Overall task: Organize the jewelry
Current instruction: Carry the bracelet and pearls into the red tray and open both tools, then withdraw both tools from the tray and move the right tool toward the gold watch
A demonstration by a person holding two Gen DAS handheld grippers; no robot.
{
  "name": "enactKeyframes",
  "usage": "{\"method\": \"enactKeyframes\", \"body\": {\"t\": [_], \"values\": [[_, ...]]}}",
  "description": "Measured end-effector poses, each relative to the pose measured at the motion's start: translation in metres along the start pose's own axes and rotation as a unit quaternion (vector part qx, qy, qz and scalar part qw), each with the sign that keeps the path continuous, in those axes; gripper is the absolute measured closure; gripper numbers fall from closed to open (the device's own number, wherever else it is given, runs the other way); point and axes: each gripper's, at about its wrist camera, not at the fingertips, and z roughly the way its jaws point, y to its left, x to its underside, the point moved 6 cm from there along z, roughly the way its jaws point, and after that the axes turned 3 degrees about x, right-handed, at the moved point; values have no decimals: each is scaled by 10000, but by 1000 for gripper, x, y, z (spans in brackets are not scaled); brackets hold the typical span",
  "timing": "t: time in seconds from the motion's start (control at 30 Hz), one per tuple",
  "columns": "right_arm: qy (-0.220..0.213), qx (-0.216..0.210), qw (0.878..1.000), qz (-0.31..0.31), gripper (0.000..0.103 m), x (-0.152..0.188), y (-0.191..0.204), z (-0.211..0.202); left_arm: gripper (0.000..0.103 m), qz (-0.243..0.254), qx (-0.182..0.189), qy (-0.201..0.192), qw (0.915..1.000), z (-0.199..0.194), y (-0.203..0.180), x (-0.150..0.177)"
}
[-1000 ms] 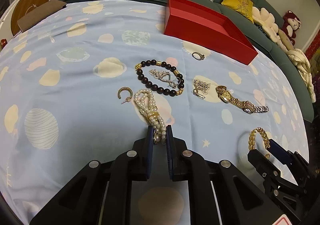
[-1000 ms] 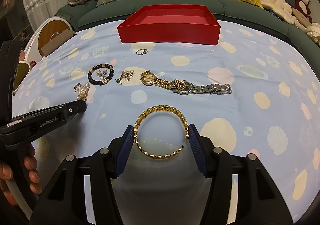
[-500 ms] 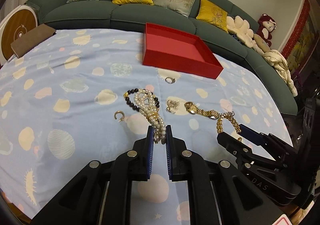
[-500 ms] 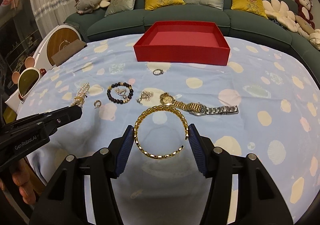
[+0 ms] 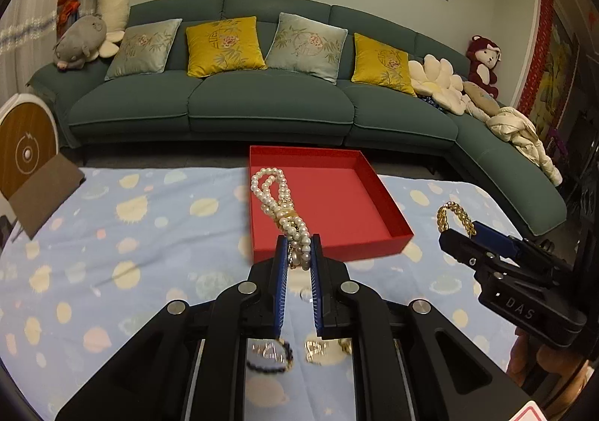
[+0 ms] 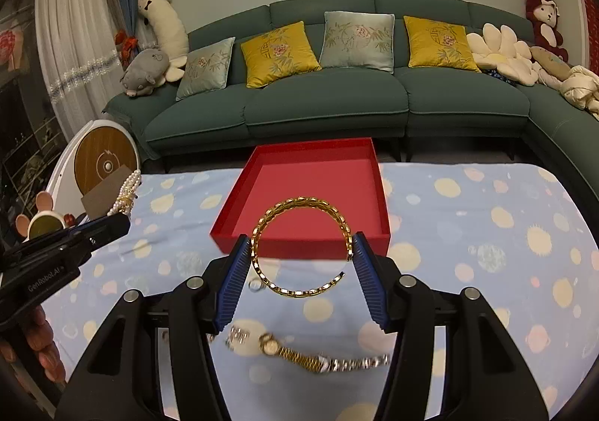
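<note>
Worktop [image 6: 468, 233] cloth: pale blue, printed with cream, pink and mint planets. Tray [image 6: 370, 177]: red throughout. Necklace [image 5: 279, 202]: white pearls, gold clasp. Bangle [image 6: 299, 203]: gold links. Tongs [image 6: 301, 263]: black, blue ribbed pads [image 6: 234, 278]. Far sofa [image 6: 325, 91]: dark green; cushions yellow and grey-blue, floral.

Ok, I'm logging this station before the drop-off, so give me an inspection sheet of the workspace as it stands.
Surface: table under a pale blue cloth with planet prints.
Job's things: red tray, nothing seen inside; pearl necklace; gold bangle.
Clutter: gold and silver watch, small ring, beaded bracelet on the cloth.
Grippers: left gripper shut on the pearl necklace; right gripper shut on the gold bangle.
Cables: nothing seen.
Surroundings: green sofa with cushions and plush toys; framed pictures.
</note>
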Motion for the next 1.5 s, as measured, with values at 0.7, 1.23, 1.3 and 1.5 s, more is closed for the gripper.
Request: {"method": "enactKeyframes", "body": {"t": [0.7, 1.23, 1.3, 1.5], "values": [[759, 366, 9963, 168, 49, -87, -51, 227, 94, 339, -211, 654, 9971, 230, 19, -83], [50, 61, 9984, 553, 43, -99, -66, 172, 72, 80, -451, 336, 9984, 202, 34, -97], [-224, -10, 9986, 470, 42, -102, -65, 129, 72, 77, -408, 168, 9990, 164, 34, -97], [-661, -59, 9978, 73, 37, -74, -54, 1, 47, 220, -782, -171, 9965, 52, 36, -69]]}}
